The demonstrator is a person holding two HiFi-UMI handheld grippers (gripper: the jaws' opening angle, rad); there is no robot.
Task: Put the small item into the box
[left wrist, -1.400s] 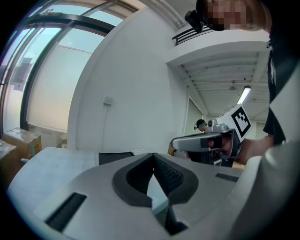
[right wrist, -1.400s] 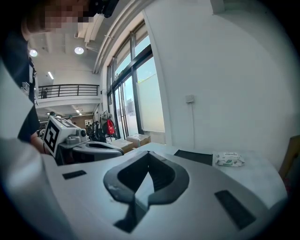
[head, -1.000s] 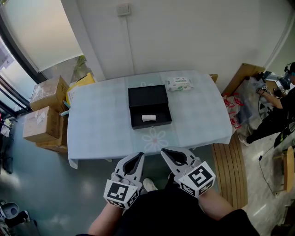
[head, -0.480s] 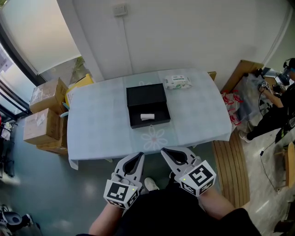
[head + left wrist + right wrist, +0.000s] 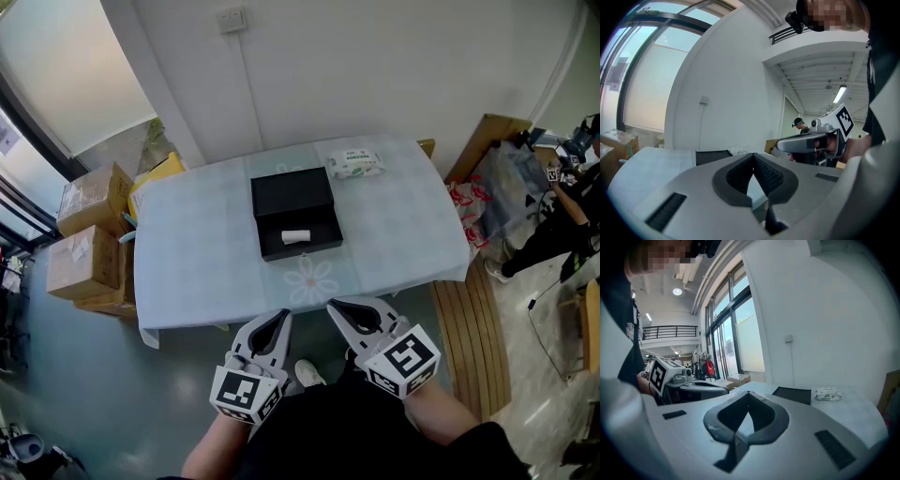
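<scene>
A black box lies open in the middle of the table. Its lid lies flat behind the tray. A small white item rests inside the front tray. Both grippers hover off the table's near edge, close to my body. My left gripper is shut with nothing between its jaws, and so is my right gripper. In the left gripper view the left gripper points toward the box. The right gripper in its own view faces the box too.
A pack of wet wipes lies at the table's far right corner. Cardboard boxes stand on the floor to the left. A wooden board lies on the floor at right, and a person stands beyond it.
The head view has drifted a little, so the table sits slightly further left and higher in the picture. Both grippers stay where they were, still shut.
</scene>
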